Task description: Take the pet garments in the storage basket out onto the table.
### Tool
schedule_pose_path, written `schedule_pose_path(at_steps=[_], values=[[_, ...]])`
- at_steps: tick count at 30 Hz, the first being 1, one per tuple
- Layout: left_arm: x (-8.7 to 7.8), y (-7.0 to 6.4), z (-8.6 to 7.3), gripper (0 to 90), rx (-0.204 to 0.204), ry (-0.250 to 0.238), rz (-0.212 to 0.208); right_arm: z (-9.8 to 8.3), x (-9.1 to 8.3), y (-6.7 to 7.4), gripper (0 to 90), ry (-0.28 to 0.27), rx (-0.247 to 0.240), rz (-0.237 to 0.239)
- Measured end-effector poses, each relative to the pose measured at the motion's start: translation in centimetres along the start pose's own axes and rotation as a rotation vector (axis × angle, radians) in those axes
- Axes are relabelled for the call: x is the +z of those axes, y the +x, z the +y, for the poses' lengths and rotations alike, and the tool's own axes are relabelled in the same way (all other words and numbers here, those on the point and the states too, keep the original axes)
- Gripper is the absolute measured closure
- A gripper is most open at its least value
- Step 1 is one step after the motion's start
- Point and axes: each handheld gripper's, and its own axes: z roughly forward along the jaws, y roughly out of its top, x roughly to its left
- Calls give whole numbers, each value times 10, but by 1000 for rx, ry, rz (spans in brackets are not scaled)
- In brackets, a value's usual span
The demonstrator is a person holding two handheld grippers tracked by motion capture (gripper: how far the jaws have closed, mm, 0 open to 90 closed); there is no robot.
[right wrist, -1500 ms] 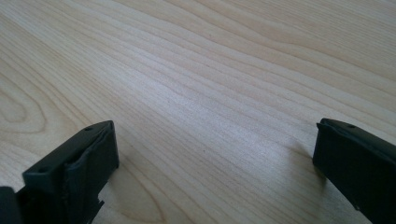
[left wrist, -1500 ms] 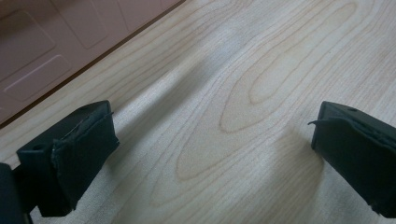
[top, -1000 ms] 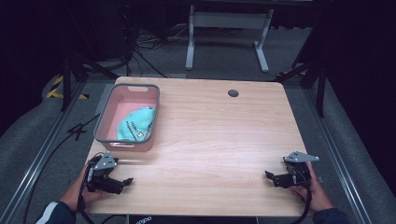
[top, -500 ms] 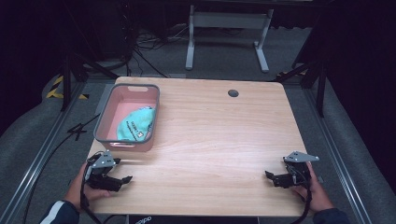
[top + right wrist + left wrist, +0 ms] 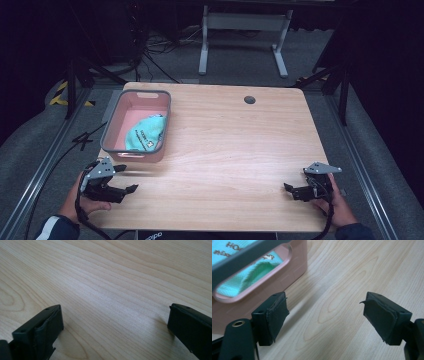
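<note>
In the high view the table [image 5: 235, 145] leaves a wide bare stretch of wood across the middle and right of the frame. The pink bin [image 5: 114, 131] with its grey rim sits at the left, close to the table's left edge, and the turquoise cloth [image 5: 146, 134] lies inside it. A small dark hole [image 5: 249, 99] sits near the far edge.

The left gripper [image 5: 131, 188] is at the lower left of the frame, near the front edge and just below the bin; its jaws stand apart with nothing between them. In the left gripper view the bin's handle slot [image 5: 253, 275] fills the upper left, close ahead of the left pad [image 5: 277, 315].

The right gripper [image 5: 288, 187] rests at the lower right, near the front edge, jaws wide apart over bare wood and empty.

Against the earlier frames, the left gripper sits a little higher in the frame and its jaws have just been closing partway with nothing between them; the right gripper, bin and cloth are unchanged.
</note>
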Motion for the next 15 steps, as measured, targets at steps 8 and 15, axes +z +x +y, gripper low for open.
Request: schedule_pose_path(at_steps=[8,15], values=[[-19,8,22,205,11,-43,24,0,0,0,6,-1,2,-2],[-29,23,50,195,20,-60,45,0,0,0,6,-1,2,-2]])
